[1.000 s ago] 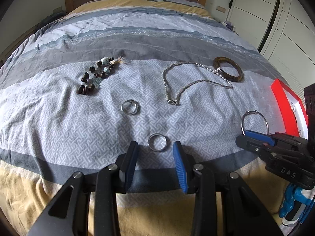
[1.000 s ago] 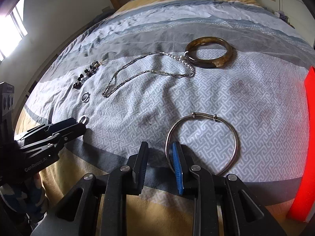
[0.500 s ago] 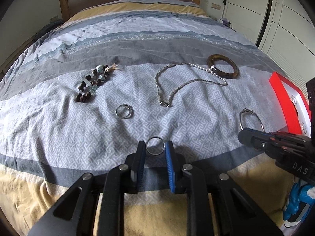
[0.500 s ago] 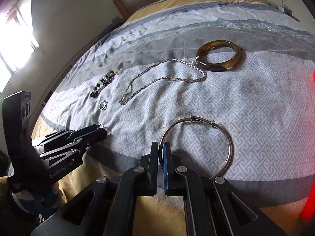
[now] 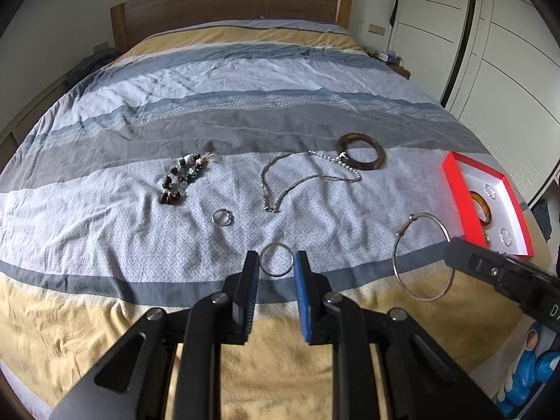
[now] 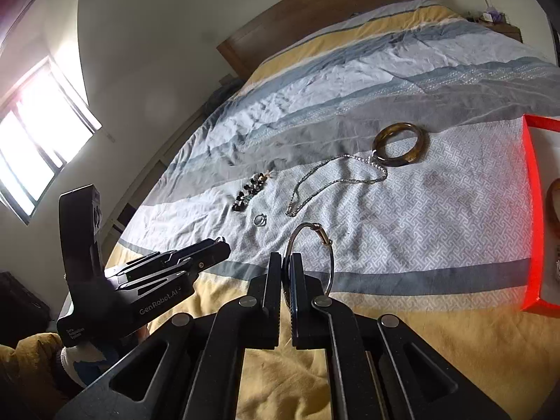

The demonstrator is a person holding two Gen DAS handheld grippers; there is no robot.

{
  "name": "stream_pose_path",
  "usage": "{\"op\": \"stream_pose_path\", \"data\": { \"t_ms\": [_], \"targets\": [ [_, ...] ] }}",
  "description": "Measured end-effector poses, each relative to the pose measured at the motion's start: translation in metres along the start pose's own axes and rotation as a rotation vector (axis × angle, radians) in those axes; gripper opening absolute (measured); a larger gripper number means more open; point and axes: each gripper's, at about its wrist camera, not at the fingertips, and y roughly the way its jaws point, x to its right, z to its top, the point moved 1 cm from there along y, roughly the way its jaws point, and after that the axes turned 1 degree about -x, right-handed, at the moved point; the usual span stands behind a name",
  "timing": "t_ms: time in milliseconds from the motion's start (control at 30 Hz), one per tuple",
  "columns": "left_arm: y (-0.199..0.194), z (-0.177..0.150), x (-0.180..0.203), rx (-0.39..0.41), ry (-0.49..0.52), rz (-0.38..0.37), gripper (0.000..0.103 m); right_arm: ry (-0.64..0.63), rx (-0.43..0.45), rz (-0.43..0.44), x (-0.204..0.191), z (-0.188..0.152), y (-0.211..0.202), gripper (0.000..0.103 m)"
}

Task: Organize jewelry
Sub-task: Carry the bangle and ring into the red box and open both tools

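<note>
My left gripper (image 5: 276, 262) is shut on a small silver ring (image 5: 276, 259) and holds it above the bed. My right gripper (image 6: 286, 266) is shut on a large silver bangle (image 6: 327, 245), lifted off the bedspread; the bangle also shows in the left wrist view (image 5: 421, 255). On the bed lie a second silver ring (image 5: 222, 216), a silver chain necklace (image 5: 301, 180), a brown bangle (image 5: 360, 155) and a dark beaded bracelet (image 5: 180, 178). A red jewelry box (image 5: 458, 196) with a white inside sits at the right and holds an amber bangle (image 5: 483, 210).
The bed has a striped grey, blue and yellow cover (image 5: 245, 105) and a wooden headboard (image 5: 227, 10). White wardrobe doors (image 5: 490, 52) stand to the right. A window (image 6: 35, 133) is on the left wall.
Both grippers have risen from the bed with their pieces. The left closed on the small ring and lifted it; the right lifted the large bangle, which now hangs tilted.
</note>
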Motion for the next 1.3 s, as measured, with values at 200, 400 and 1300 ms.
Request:
{"op": "stream_pose_path", "data": {
  "t_ms": [200,400,1300],
  "targets": [
    [-0.021,0.005,0.038,0.017,0.035,-0.042,0.019,0.027,0.056,0.013,-0.002,-0.003,-0.039,0.004],
    [-0.026,0.017,0.095,0.032,0.095,-0.108,0.019,0.050,0.135,-0.028,0.023,0.008,-0.089,0.004],
    [0.145,0.072,0.317,-0.050,0.333,-0.195,0.019,0.109,0.135,-0.423,0.245,0.041,-0.132,0.004]
  ]
}}
